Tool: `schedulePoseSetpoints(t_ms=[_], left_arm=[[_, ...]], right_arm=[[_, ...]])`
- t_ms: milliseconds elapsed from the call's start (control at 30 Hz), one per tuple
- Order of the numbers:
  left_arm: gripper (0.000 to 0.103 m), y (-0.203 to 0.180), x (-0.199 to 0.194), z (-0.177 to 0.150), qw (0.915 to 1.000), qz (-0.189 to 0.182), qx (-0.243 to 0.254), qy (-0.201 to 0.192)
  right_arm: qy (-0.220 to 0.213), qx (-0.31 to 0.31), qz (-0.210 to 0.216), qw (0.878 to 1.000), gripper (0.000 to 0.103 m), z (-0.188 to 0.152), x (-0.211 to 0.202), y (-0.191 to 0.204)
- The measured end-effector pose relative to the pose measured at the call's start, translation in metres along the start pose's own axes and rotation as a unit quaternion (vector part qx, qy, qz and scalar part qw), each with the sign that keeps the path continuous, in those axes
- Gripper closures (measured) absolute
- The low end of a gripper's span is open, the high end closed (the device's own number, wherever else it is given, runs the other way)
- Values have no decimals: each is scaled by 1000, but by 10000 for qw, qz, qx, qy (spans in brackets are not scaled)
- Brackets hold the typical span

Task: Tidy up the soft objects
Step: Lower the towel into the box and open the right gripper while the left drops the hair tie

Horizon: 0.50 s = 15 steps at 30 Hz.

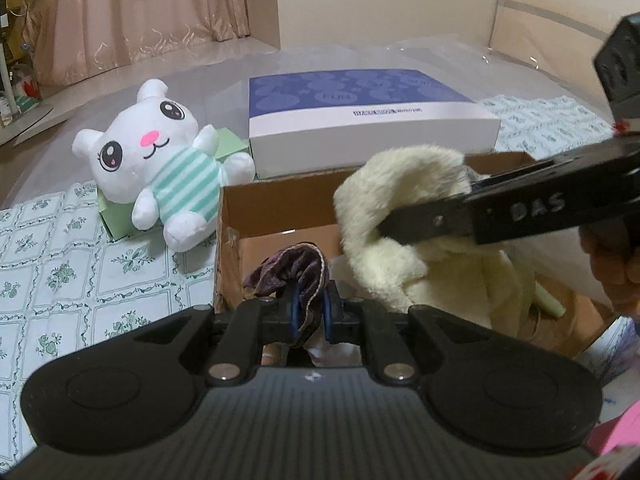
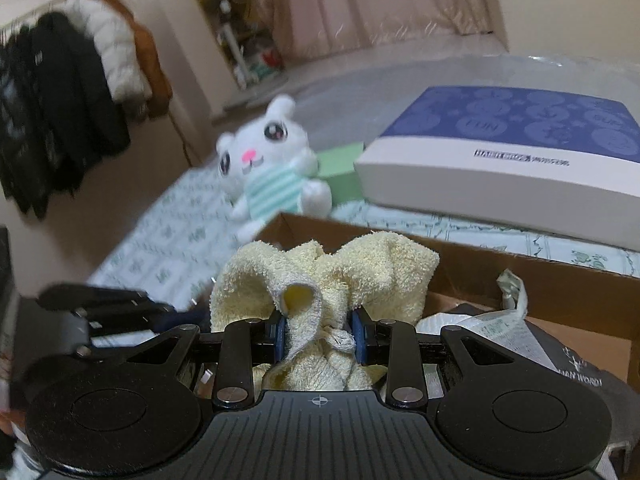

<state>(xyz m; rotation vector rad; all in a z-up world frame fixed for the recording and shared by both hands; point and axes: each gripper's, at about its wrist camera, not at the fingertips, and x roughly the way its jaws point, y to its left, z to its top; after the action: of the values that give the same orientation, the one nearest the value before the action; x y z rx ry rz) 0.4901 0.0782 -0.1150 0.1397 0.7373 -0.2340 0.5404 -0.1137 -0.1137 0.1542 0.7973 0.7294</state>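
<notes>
My left gripper (image 1: 310,314) is shut on a dark purple velvet cloth (image 1: 290,270) and holds it over the open cardboard box (image 1: 276,204). My right gripper (image 2: 320,338) is shut on a pale yellow towel (image 2: 328,268) above the same box (image 2: 520,276). In the left wrist view the towel (image 1: 404,200) hangs from the right gripper's fingers (image 1: 460,216), which reach in from the right. A white plush bunny (image 1: 156,152) in a green striped shirt leans on a green box (image 1: 228,144) left of the cardboard box; it also shows in the right wrist view (image 2: 272,164).
A flat blue and white box (image 1: 368,120) lies behind the cardboard box on the floral tablecloth (image 1: 52,272). Folded grey and white fabric (image 2: 520,336) lies inside the cardboard box. Coats (image 2: 60,116) hang on a rack at the far left. Curtains (image 1: 140,8) hang behind.
</notes>
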Motion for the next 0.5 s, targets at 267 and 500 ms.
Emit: schedulePoseSetpoints(t_ms=[267,500], left_arm=[[88,2,4,-5,9998,-9,72,188],[72,1,-5,-7,9999,-64,35,96]], right_arm=[[412,-576,-476,9964,64,-11,25,6],[153,-863,-469,9950,41,-7,0,15]])
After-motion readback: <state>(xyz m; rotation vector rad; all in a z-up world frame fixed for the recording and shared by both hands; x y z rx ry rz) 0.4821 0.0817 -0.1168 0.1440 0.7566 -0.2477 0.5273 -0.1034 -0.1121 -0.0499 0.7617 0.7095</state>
